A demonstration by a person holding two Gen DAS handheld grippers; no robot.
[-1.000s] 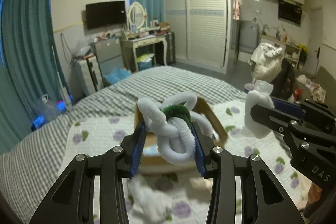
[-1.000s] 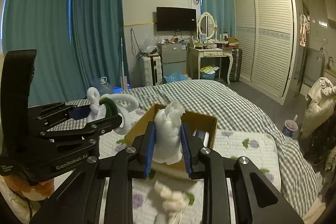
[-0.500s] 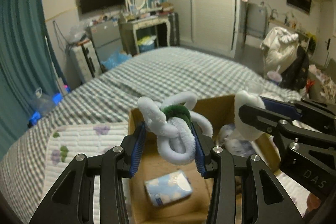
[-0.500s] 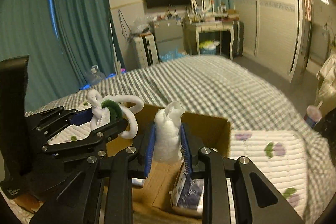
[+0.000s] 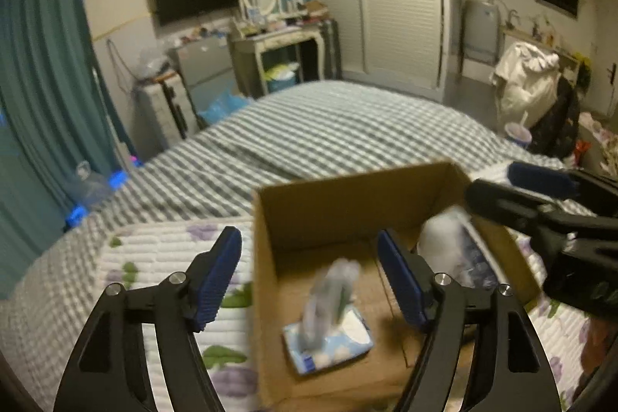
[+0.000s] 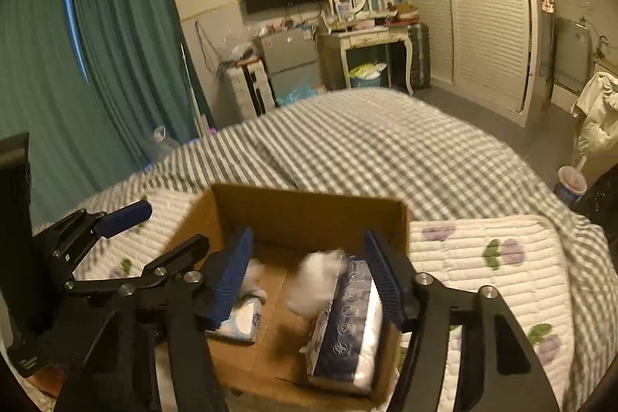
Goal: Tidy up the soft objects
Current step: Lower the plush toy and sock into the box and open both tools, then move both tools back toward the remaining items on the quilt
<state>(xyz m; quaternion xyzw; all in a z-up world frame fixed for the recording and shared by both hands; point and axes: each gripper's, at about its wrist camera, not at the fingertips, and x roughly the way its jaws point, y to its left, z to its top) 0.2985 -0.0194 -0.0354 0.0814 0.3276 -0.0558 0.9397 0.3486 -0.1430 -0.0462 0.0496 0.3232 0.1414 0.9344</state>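
Both toys dropped into box (image 6: 309, 211)

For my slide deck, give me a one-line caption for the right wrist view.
Open right gripper above a cardboard box on the bed, a blurred white soft toy beside a tissue pack.

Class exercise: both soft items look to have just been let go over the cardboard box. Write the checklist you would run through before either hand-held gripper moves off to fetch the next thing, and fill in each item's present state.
1. Left hand-held gripper open and empty: ok.
2. Right hand-held gripper open and empty: ok.
3. White-and-green loop toy inside the cardboard box: ok, a blurred shape over the light blue tissue pack.
4. White fluffy item inside the box: ok, beside the dark blue tissue pack.
5. Both items settled and at rest: cannot tell, both are blurred.
6. Box upright on the quilted mat: ok.
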